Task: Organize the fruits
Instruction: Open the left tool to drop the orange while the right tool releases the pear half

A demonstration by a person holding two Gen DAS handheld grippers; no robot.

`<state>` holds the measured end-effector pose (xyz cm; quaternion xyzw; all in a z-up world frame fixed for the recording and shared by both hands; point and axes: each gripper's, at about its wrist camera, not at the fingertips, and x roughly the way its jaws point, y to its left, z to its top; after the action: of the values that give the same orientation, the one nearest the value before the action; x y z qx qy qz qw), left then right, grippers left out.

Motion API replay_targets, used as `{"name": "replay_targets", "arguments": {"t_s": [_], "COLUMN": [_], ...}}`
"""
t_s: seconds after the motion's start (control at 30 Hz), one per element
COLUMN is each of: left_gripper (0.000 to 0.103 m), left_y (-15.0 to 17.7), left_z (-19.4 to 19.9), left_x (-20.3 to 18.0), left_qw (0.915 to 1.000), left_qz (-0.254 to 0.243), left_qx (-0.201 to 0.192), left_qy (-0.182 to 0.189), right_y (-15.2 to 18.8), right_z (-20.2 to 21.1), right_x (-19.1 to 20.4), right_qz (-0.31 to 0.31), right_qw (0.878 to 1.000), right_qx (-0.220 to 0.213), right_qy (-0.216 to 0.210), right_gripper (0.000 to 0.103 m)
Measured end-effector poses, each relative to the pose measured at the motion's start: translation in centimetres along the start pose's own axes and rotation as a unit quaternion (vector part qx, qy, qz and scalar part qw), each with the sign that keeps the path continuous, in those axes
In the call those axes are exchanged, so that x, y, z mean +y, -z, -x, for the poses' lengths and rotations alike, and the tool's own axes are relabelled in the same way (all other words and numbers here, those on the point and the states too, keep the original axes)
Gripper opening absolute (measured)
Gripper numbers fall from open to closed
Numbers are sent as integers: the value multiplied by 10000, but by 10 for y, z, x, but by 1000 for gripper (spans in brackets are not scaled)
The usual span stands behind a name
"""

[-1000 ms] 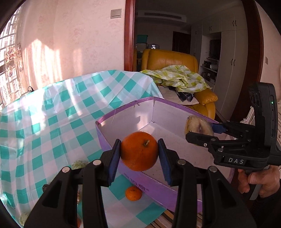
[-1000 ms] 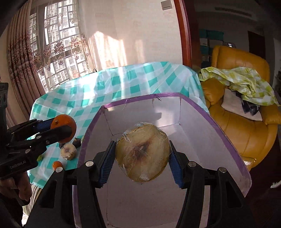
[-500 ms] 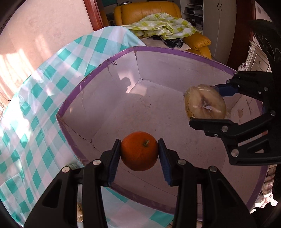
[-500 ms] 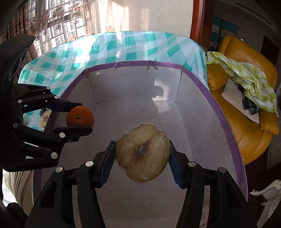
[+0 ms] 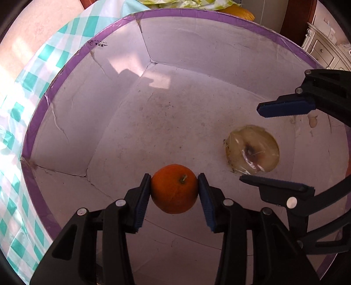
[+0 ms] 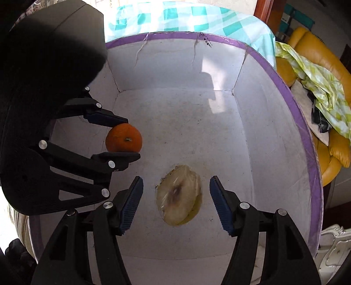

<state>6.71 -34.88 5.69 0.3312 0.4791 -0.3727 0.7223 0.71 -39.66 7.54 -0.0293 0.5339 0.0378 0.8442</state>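
Note:
A white cardboard box with a purple rim (image 5: 37, 122) (image 6: 291, 103) fills both views. My left gripper (image 5: 174, 189) is shut on an orange (image 5: 174, 188) and holds it inside the box above the floor; it also shows in the right wrist view (image 6: 124, 138). My right gripper (image 6: 176, 197) is open inside the box. A pale, plastic-wrapped fruit (image 6: 178, 195) (image 5: 252, 150) lies on the box floor between its spread fingers, free of them. The right gripper shows in the left wrist view (image 5: 278, 144) at the right.
The box stands on a table with a teal and white checked cloth (image 5: 13, 109) (image 6: 186, 19). A yellow armchair with a green checked cloth (image 6: 318, 65) stands beyond the box's right side. White furniture (image 5: 324, 48) is at the far right.
Both grippers have moved down into the box. My right gripper has opened and let go of the wrapped fruit, which now lies on the box floor. The left still holds the orange.

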Motion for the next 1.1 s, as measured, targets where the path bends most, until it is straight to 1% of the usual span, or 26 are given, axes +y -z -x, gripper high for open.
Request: {"name": "replay_targets", "arguments": {"t_s": [0.1,0.17,0.3,0.37,0.4,0.47,0.53,0.63,0.73,0.77,0.8,0.83,0.87,0.9,0.93,0.97,1.07,1.1], "left_gripper": [44,46,58,61,63,64,64,63,61,62,66,75,82,97,101,101,101,101], "left_y": [1,3,4,4,1,-1,-5,-9,-11,-10,-8,-7,-6,-3,-2,-1,7,10], "left_z": [0,0,5,7,7,10,10,12,14,15,15,15,15,16,17,19,28,35], "left_x": [4,4,5,5,3,4,8,16,23,21,14,9,2,-6,-8,-8,0,3], "left_qw": [10000,10000,9987,9977,9970,9953,9937,9924,9903,9901,9911,9916,9913,9897,9880,9854,9761,9705], "left_qz": [-19,6,208,268,316,432,523,505,456,337,161,-4,-155,-270,-237,-100,411,603], "left_qx": [-26,-72,-462,-610,-676,-824,-963,-1111,-1308,-1355,-1314,-1275,-1267,-1290,-1339,-1461,-1915,-2147], "left_qy": [13,47,-54,-91,-183,-281,-237,-179,-112,-107,-139,-206,-331,-562,-738,-869,-943,-920], "right_y": [0,1,4,6,7,8,7,4,2,2,2,2,3,2,2,3,10,12], "right_z": [0,1,4,5,5,7,7,7,6,6,8,12,16,16,17,20,28,31], "right_x": [-2,-3,-10,-16,-18,-21,-24,-26,-28,-29,-32,-33,-33,-31,-29,-28,-34,-37], "right_qz": [-116,-169,-425,-644,-759,-901,-1074,-1274,-1499,-1598,-1711,-1776,-1788,-1760,-1707,-1668,-1873,-1961], "right_qw": [9999,9998,9990,9976,9968,9956,9938,9912,9876,9858,9832,9809,9798,9803,9815,9816,9727,9679], "right_qx": [33,34,-73,-95,-89,-140,-257,-359,-444,-494,-599,-718,-825,-846,-832,-906,-1345,-1523], "right_qy": [-62,-93,-110,-218,-237,-201,-132,-69,-146,-149,-227,-340,-345,-299,-256,-222,-279,-376], "right_gripper": [73,76,76,76,76,76,76,76,76,76,83,89,90,90,90,90,93,93]}}
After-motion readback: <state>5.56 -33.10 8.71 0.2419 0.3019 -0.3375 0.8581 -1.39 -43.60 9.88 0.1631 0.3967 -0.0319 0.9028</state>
